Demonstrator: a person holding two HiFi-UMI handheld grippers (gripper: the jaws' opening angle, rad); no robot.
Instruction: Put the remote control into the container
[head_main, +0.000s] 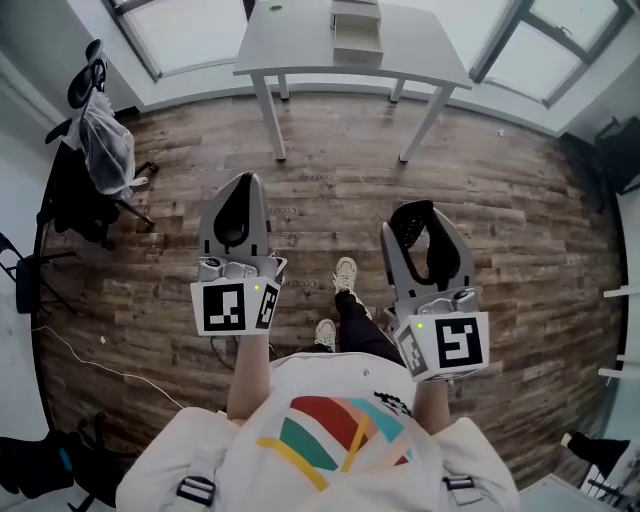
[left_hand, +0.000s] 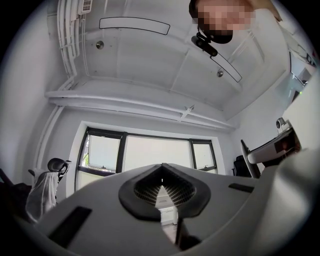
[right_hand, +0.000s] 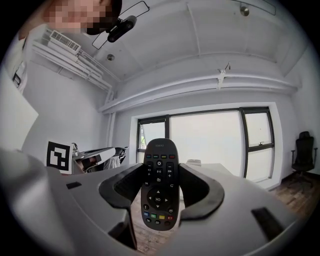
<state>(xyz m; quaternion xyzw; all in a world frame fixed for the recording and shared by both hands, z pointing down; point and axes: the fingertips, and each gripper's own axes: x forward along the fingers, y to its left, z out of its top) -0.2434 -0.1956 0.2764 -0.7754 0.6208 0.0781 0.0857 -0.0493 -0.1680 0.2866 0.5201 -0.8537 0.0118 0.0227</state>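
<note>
The right hand-held gripper (right_hand: 160, 172) is pinching the remote control (right_hand: 159, 200): both dark pads press on the remote's long sides. The remote stands upright between them, button face toward the camera and top end rising past the jaw tips. In the head view it shows as a black shape between the same jaws, well apart from the table (head_main: 420, 50) and on the table's near side.

The left hand-held gripper (left_hand: 161, 172) has its jaws pressed together at the tips, with nothing between them. It is also held well short of the table, on the near side, tilted up so that its own view takes in the ceiling and the windows.

Both are held out in front of a person whose shoes (head_main: 345, 272) stand on the wooden floor (head_main: 500, 200), on the near side of the table.

On the table, near its far edge, stands a small grey container (head_main: 357, 40); the remote is not in it. Well to the left of the table stands a dark chair (head_main: 90, 150) with a pale cloth draped over it
</note>
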